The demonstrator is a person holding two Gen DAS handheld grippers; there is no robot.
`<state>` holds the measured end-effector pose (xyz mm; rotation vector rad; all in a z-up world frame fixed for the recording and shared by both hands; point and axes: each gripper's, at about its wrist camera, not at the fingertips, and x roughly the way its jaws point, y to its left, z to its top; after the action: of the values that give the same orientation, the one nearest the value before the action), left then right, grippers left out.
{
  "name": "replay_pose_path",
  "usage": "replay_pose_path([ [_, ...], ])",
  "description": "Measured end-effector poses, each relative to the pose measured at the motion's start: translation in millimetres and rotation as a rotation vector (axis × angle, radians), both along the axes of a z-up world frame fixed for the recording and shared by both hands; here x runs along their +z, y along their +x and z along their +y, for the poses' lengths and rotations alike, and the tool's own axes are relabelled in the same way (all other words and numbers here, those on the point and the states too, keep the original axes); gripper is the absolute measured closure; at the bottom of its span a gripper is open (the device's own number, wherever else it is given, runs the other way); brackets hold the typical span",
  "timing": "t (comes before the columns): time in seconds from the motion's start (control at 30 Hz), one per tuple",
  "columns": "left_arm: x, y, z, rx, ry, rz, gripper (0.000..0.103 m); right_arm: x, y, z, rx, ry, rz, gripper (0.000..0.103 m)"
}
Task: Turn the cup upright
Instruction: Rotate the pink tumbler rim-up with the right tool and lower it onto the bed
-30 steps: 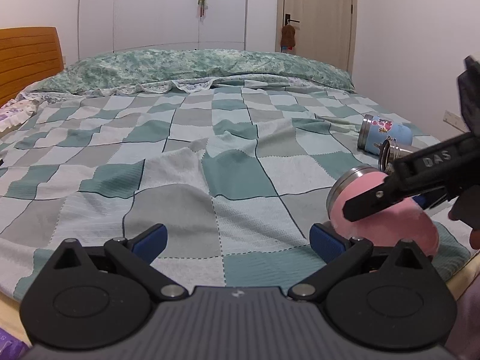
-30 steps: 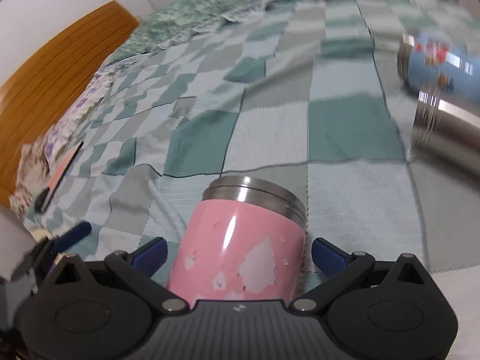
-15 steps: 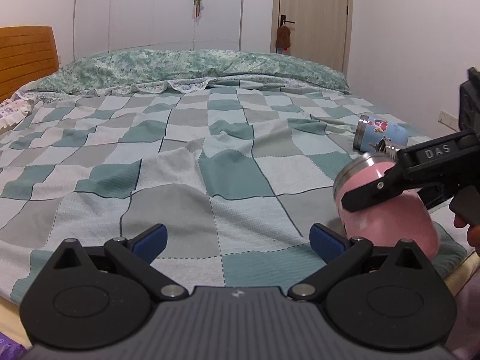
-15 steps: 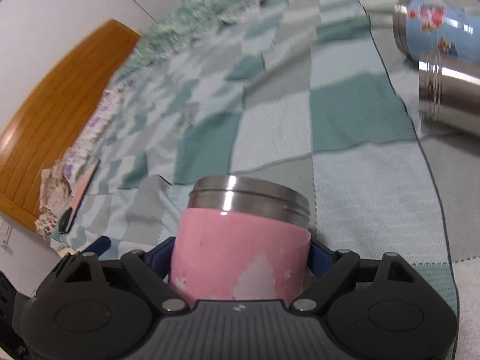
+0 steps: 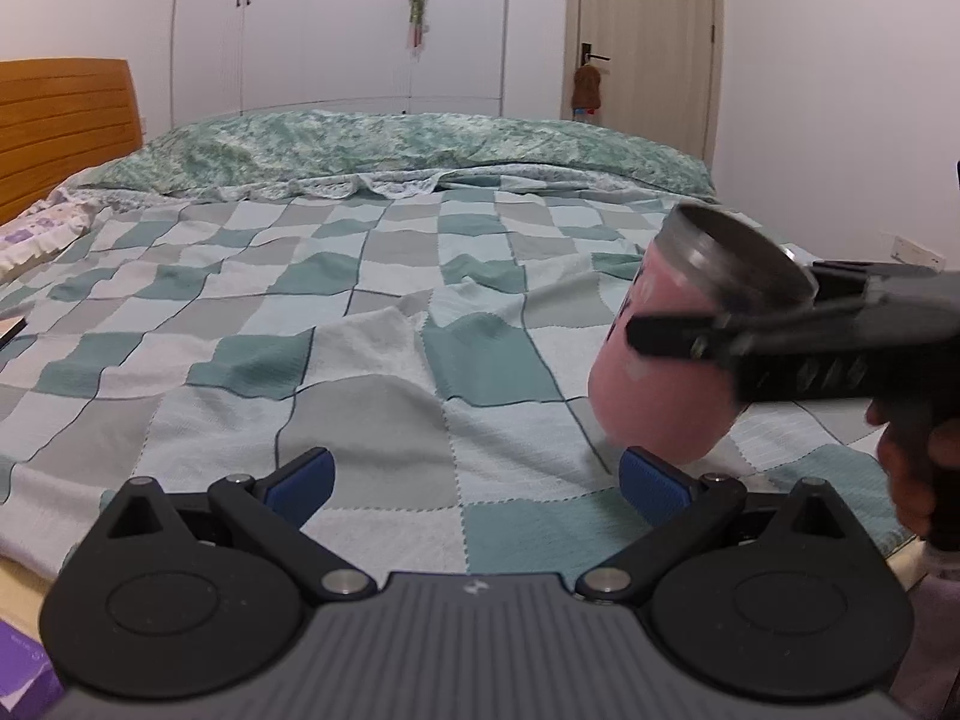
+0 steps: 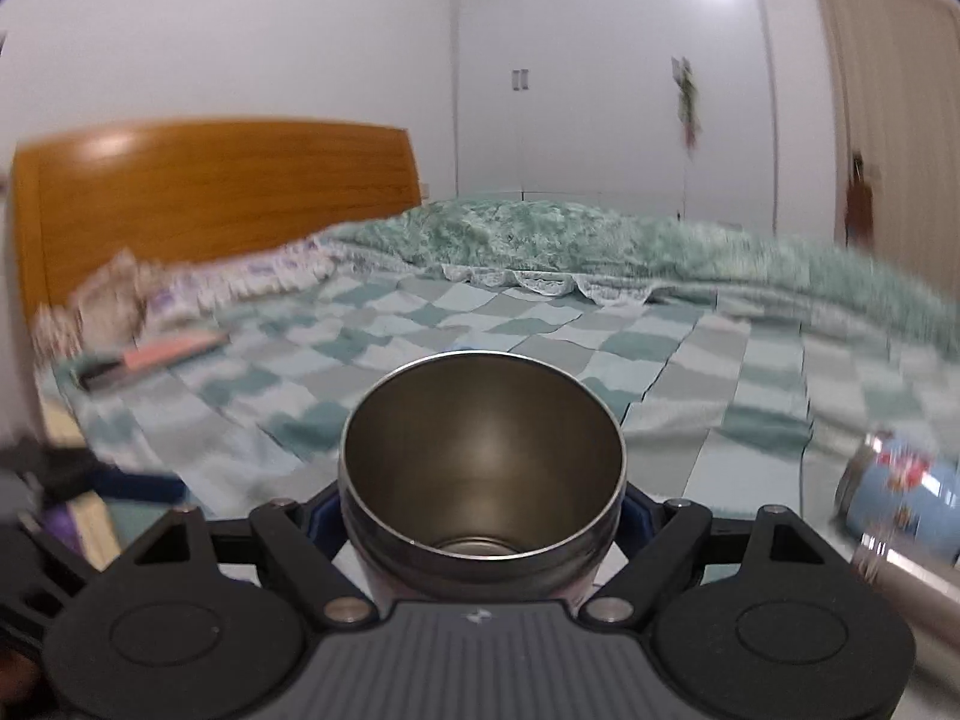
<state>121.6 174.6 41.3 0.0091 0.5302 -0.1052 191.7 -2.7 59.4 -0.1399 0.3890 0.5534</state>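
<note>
Pink cup (image 5: pixel 660 396) with steel rim; teal-and-grey checked blanket (image 5: pixel 360 360); orange headboard (image 6: pixel 210 204).

So here's how things sit for us: the cup (image 5: pixel 660 384) is over at the right side of the bed (image 5: pixel 372 324), held between the fingers of our right hand-held gripper (image 6: pixel 483 504), mouth tilted up, its base just above the blanket (image 5: pixel 240 360). Our left hand-held gripper (image 5: pixel 474 477) hangs over the near edge of the bed, left of the cup, nothing between its fingers. Two more cups (image 6: pixel 900 498) lie on their sides on the bed to the right of the held one, touching each other. Quilt (image 5: pixel 390 144) is bunched along the far side, headboard (image 5: pixel 60 126) off to the left, wardrobe (image 5: pixel 336 24) and door (image 5: pixel 642 42) behind the bed.
</note>
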Motion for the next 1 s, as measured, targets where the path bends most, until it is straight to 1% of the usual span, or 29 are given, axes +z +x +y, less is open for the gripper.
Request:
replay_pose_path([
  [0.03,-1,0,1,0.005,0.002,0.003,0.0,-5,1,5,0.001,-0.024,0.002,0.02],
  [0.1,-3,-2,2,0.015,0.004,0.007,0.0,-18,7,10,0.001,-0.053,0.05,0.02],
  [0.13,-3,-2,3,0.018,0.005,0.009,0.0,-23,3,9,0.003,-0.047,0.013,0.02],
  [0.3,-3,-6,3,0.029,0.012,0.007,0.0,-24,-3,15,0.011,-0.071,0.007,0.02],
  [0.4,-1,-8,0,0.035,0.019,0.004,0.0,-22,-5,12,0.014,-0.057,0.02,0.019],
  [0.43,0,-9,-1,0.038,0.022,0.003,0.0,-22,-5,9,0.017,-0.04,0.026,0.013],
  [0.47,1,-11,-2,0.04,0.024,0.001,0.0,-19,-7,5,0.016,-0.024,0.025,0.009],
  [0.5,2,-13,-3,0.04,0.026,-0.002,0.0,-16,-11,1,0.014,-0.005,0.014,0.006],
  [0.6,8,-21,-10,0.043,0.037,-0.017,0.0,-7,-23,-18,0.009,0.037,-0.012,0.005],
  [0.7,14,-31,-21,0.03,0.03,-0.043,0.0,1,-41,-43,-0.002,0.081,-0.044,0.0],
  [0.87,23,-50,-49,-0.015,0.019,-0.104,0.0,9,-74,-87,-0.033,0.105,-0.13,0.0],
  [1.0,23,-66,-75,-0.049,-0.001,-0.149,0.0,7,-103,-122,-0.071,0.104,-0.183,0.0],
])
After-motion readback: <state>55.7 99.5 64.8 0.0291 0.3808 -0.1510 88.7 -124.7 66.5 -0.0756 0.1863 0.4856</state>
